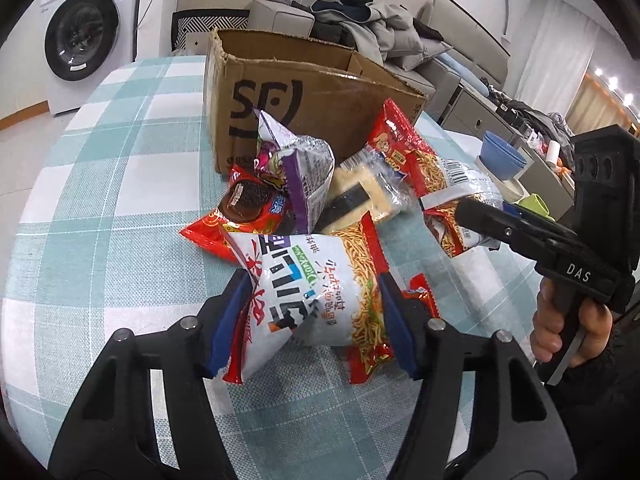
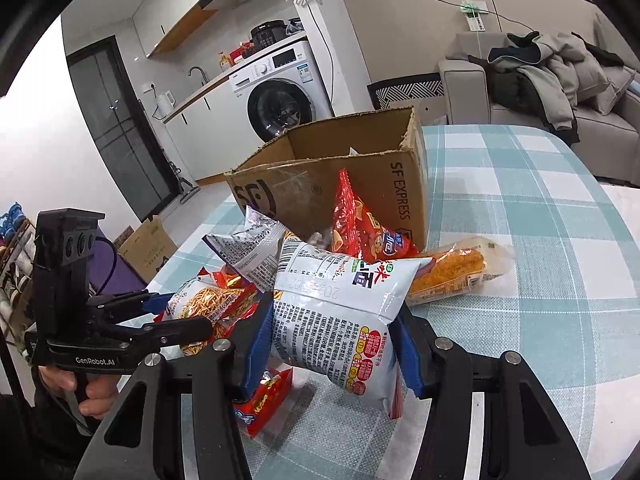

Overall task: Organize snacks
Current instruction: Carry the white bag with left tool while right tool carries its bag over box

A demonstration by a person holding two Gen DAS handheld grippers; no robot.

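Note:
A pile of snack bags lies on the checked tablecloth in front of an open SF cardboard box (image 1: 304,100), which also shows in the right wrist view (image 2: 360,176). My left gripper (image 1: 312,316) is shut on a white-and-red noodle snack bag (image 1: 312,296). My right gripper (image 2: 332,348) is shut on another white noodle snack bag (image 2: 340,320); it shows in the left wrist view (image 1: 472,208) too. A purple bag (image 1: 304,176), a chocolate cookie pack (image 1: 248,200), a clear cracker pack (image 1: 360,188) and a red bag (image 2: 360,224) lie in the pile.
A wrapped orange snack (image 2: 452,268) lies to the right of the pile. Blue bowls (image 1: 502,156) stand beyond the table's right side. A washing machine (image 2: 280,92) and a sofa with clothes (image 2: 552,80) stand behind the table.

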